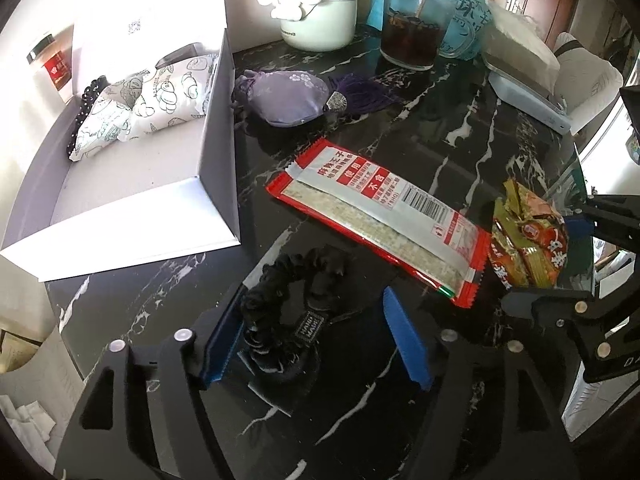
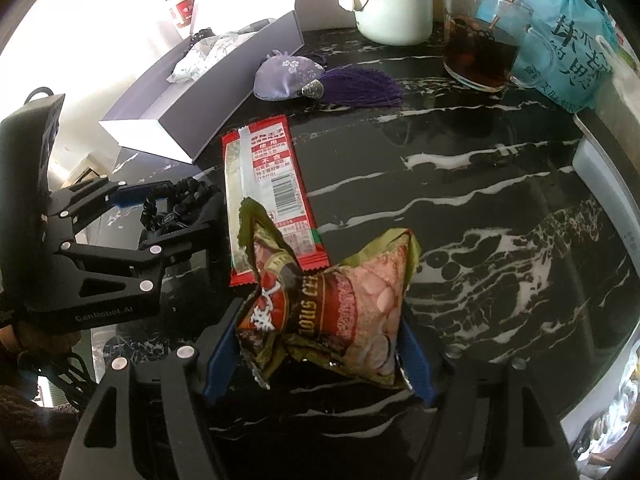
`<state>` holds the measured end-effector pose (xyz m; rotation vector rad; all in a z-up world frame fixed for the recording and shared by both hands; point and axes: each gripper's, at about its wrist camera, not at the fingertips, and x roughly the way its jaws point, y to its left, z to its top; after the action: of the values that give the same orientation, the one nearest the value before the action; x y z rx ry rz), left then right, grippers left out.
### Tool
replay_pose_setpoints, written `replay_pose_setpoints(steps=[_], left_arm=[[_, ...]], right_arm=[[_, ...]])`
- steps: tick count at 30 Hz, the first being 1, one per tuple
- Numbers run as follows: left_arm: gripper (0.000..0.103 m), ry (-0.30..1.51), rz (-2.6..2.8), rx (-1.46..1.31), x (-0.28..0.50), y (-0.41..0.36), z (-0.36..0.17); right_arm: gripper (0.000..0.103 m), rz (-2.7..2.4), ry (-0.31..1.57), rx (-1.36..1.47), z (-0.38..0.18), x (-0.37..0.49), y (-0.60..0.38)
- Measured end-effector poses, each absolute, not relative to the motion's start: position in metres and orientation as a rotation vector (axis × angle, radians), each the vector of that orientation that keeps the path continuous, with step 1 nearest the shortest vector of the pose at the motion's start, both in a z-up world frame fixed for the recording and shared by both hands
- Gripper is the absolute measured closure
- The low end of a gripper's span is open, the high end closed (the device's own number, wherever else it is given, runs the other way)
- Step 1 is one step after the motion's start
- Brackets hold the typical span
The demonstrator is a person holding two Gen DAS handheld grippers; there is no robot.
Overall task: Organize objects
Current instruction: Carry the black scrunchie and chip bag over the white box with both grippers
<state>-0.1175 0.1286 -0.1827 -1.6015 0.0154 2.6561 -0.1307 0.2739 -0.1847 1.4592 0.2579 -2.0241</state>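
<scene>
Left wrist view: left gripper (image 1: 316, 340) with jaws spread wide, letting go, black hair tie (image 1: 288, 320) lying between the blue pads on the dark marble table (image 1: 460, 132), touching the left pad only. At 12 o'clock from it, red snack bar (image 1: 380, 220), flat. At 10 o'clock, open white box (image 1: 216, 160). Right wrist view: right gripper (image 2: 320, 352) clamped on crinkly green snack bag (image 2: 340, 312), both pads pressing its sides. Purple pouch (image 2: 286, 76) at 12 o'clock, far up the table.
</scene>
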Motion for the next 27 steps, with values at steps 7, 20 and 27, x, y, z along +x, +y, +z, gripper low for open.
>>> replay_pose_setpoints(steps=[7, 20, 27], left_arm=[[0.051, 0.029, 2.659, -1.556, -0.118, 0.126, -0.184], [0.084, -0.018, 2.538, -1.558, -0.112, 0.128, -0.174], [0.085, -0.019, 2.505, -1.542, -0.106, 0.127, -0.154]], right_arm=[[0.03, -2.04, 0.255, 1.451, -0.184, -0.13, 0.273], [0.05, -2.039, 0.16, 1.455, -0.18, -0.129, 0.279], [0.052, -2.063, 0.079, 1.464, -0.169, -0.122, 0.281]])
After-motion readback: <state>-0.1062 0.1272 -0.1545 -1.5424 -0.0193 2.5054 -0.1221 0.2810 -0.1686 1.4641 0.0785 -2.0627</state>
